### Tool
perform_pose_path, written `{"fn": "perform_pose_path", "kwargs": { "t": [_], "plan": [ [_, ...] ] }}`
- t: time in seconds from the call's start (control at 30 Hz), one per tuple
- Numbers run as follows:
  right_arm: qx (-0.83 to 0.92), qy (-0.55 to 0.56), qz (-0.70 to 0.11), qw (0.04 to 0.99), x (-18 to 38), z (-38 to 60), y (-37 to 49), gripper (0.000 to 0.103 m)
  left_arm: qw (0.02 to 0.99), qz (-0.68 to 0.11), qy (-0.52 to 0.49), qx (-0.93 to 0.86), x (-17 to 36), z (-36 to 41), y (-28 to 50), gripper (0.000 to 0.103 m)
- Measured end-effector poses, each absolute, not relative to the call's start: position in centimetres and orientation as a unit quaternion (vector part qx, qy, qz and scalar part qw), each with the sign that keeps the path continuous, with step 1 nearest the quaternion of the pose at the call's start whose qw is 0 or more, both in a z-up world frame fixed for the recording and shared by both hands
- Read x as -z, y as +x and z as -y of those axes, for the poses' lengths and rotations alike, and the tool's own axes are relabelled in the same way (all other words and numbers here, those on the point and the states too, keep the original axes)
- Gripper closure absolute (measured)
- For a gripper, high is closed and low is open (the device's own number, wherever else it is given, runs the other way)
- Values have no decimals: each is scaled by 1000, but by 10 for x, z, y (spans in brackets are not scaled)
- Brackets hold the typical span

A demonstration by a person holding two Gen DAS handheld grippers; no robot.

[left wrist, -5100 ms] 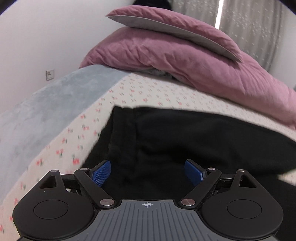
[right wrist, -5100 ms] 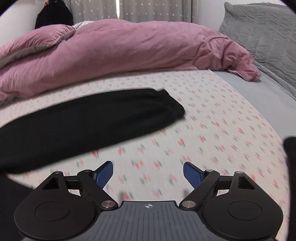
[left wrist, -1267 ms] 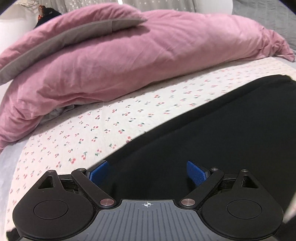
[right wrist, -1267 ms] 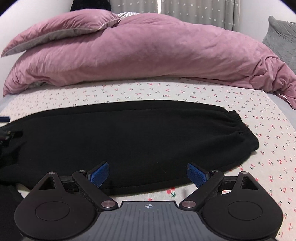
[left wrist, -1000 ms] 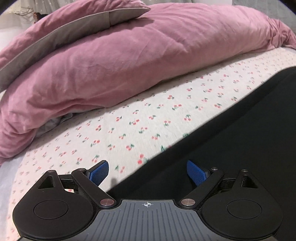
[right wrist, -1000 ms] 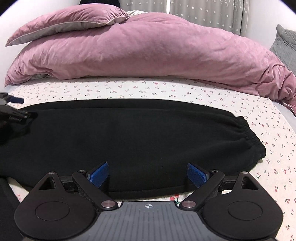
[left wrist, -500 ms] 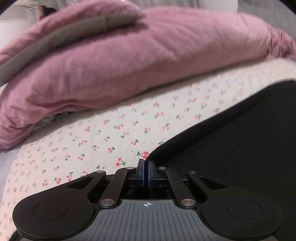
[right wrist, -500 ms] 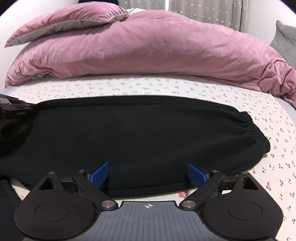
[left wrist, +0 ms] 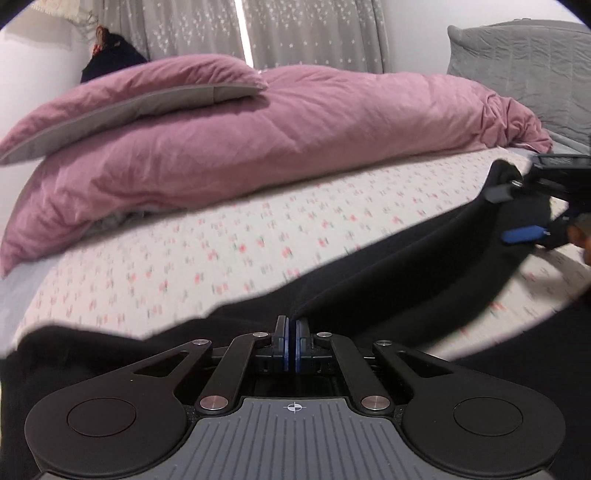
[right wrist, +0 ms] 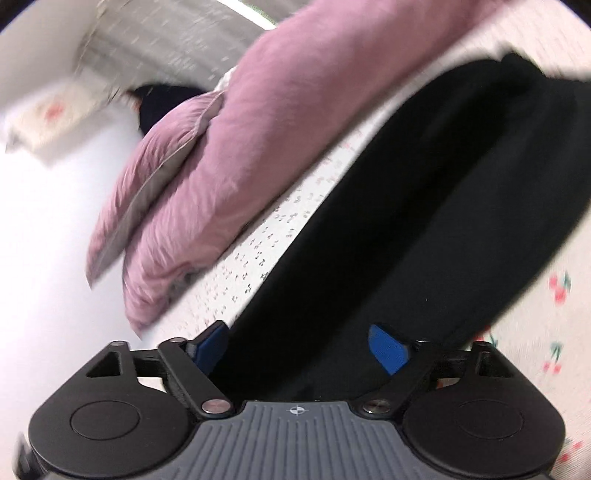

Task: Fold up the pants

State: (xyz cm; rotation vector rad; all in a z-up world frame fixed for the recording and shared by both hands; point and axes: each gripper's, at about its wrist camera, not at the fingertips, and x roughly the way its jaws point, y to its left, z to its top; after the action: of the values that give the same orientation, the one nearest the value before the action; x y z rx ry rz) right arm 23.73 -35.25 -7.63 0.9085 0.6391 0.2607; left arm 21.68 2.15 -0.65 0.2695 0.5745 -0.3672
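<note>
Fabric is pinched flat between the closed blue pads of the left hand-held gripper [left wrist: 290,341], which grips an edge of the pants [left wrist: 406,280] low and level just above the bed [left wrist: 221,254]. From that pinch a taut ridge of black cloth runs away to the far right, where the right hand-held gripper [left wrist: 517,214] meets the other end of the garment, lifted off the sheet.

In its own view the right hand-held gripper [right wrist: 299,345] is rolled hard to one side, its fingers spread wide with the black cloth lying between them; whether it has any hold on the cloth cannot be told from these blurred views.

The pants [right wrist: 406,221] look thick, soft and limp, probably fleece: light to lift, not fragile, but apt to sag and drag on the sheet wherever unsupported. The elastic cuff and waistband seem the firmest places to grip, since bunched hems should slip less than a single flat layer.

Beyond the pants, on the far side of the cherry-print sheet, lies a heaped pink duvet [left wrist: 295,136] with a pillow [left wrist: 129,99] on top; grey curtains [left wrist: 295,33] hang behind.
</note>
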Motion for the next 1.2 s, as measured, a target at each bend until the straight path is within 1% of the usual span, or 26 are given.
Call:
{"fn": "perform_pose_path", "kwargs": {
  "t": [0.07,0.1,0.17,0.2,0.23,0.27,0.3,0.33,0.43,0.5,0.57,0.6,0.63,0.7,0.73,0.8,0.9,1.03,1.2],
  "plan": [
    [-126,449,-292,835,77,354,236,28,932,-291,124,177,12,-24,204,102],
    [-128,453,-291,833,78,354,236,29,932,-295,120,176,15,-24,197,102],
    [-120,447,-294,836,77,353,236,37,930,-300,121,177,23,-25,184,101],
    [-114,442,-295,839,77,353,236,47,930,-300,122,177,27,-25,180,101],
    [-106,436,-301,842,78,352,236,66,930,-299,122,177,29,-25,174,100],
    [-98,427,-312,843,80,349,236,90,930,-298,121,178,29,-26,171,98],
    [-92,419,-322,844,82,347,237,97,931,-296,119,178,29,-27,168,97],
    [-89,416,-323,845,84,346,235,97,932,-293,118,179,28,-29,164,92],
    [-72,382,-328,861,74,342,232,97,935,-296,97,168,19,-41,156,90],
    [-61,356,-336,870,66,338,230,98,939,-297,79,151,13,-53,153,81],
    [-56,350,-342,870,66,337,230,98,947,-292,59,120,6,-69,157,47],
    [-55,348,-343,871,66,336,229,98,952,-286,45,103,1,-77,160,41],
    [-55,346,-343,872,67,336,228,98,956,-279,27,83,-5,-86,165,38],
    [-56,346,-343,872,68,336,227,98,960,-273,-3,56,-18,-102,178,37],
    [-56,348,-344,870,69,337,227,98,961,-271,-16,45,-25,-108,186,33],
    [-58,353,-344,868,69,339,228,98,961,-274,-33,27,-36,-116,204,32],
    [-61,356,-345,866,71,341,226,98,952,-302,-53,-1,-46,-121,239,32],
    [-64,359,-346,864,71,342,225,98,937,-338,-76,-47,-42,-122,277,32],
    [-66,361,-347,863,72,344,225,98,915,-378,-102,-95,-25,-125,301,34]
  ]
}}
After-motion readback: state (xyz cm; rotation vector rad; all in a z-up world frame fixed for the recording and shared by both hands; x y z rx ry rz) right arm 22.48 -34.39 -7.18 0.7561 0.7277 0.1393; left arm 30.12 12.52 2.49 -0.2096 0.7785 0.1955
